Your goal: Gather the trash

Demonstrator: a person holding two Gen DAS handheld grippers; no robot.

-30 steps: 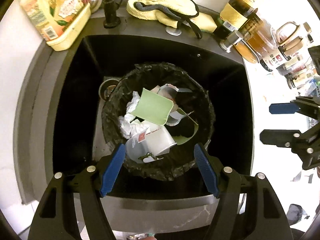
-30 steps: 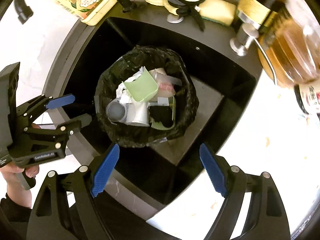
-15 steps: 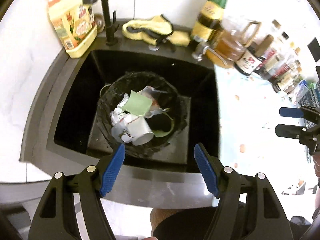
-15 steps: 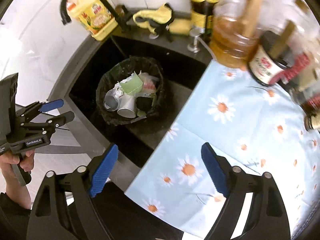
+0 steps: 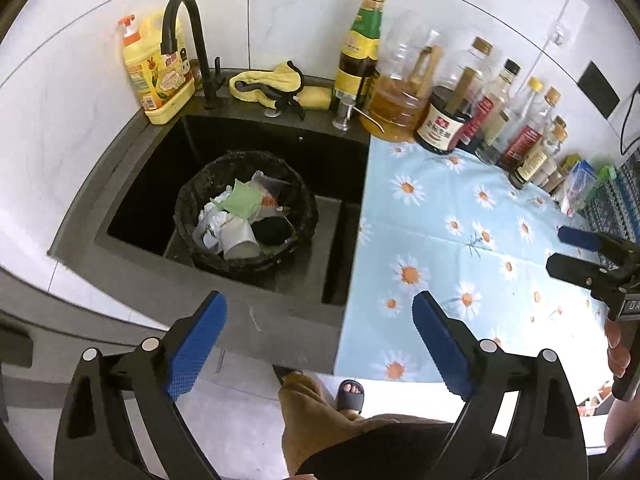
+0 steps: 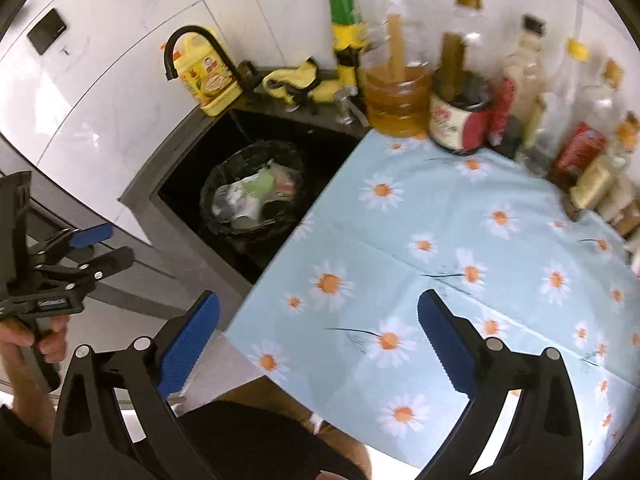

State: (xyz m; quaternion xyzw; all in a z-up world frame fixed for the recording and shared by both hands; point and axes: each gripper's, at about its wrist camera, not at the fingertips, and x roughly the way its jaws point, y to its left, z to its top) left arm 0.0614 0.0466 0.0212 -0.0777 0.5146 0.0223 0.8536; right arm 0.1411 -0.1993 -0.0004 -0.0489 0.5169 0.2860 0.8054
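Sitting in the sink (image 5: 120, 216): lined bin (image 5: 244, 212) holding cups and wrappers. Showing no trash on daisy cloth (image 5: 460, 248). Left gripper (image 5: 320, 340) and right gripper (image 6: 318, 338) just finishing opening, gaping empty; seemingly nearing done.

The sink (image 5: 256, 136) is matt black, its rim a dull dark grey. Inside it, the bin liner (image 5: 200, 192) is crinkled glossy black plastic, holding crumpled white paper, a smooth paper cup (image 5: 240, 238) and clear film. Behind the sink, the faucet (image 5: 188, 32) is matt black metal, the detergent jug (image 5: 156, 72) glossy yellow plastic, and the rag (image 5: 266, 84) soft yellow cloth. Right of the sink lies a smooth daisy-print tablecloth (image 5: 460, 240), backed by shiny glass bottles (image 5: 492, 112). The wall tiles (image 5: 300, 8) are glossy white.
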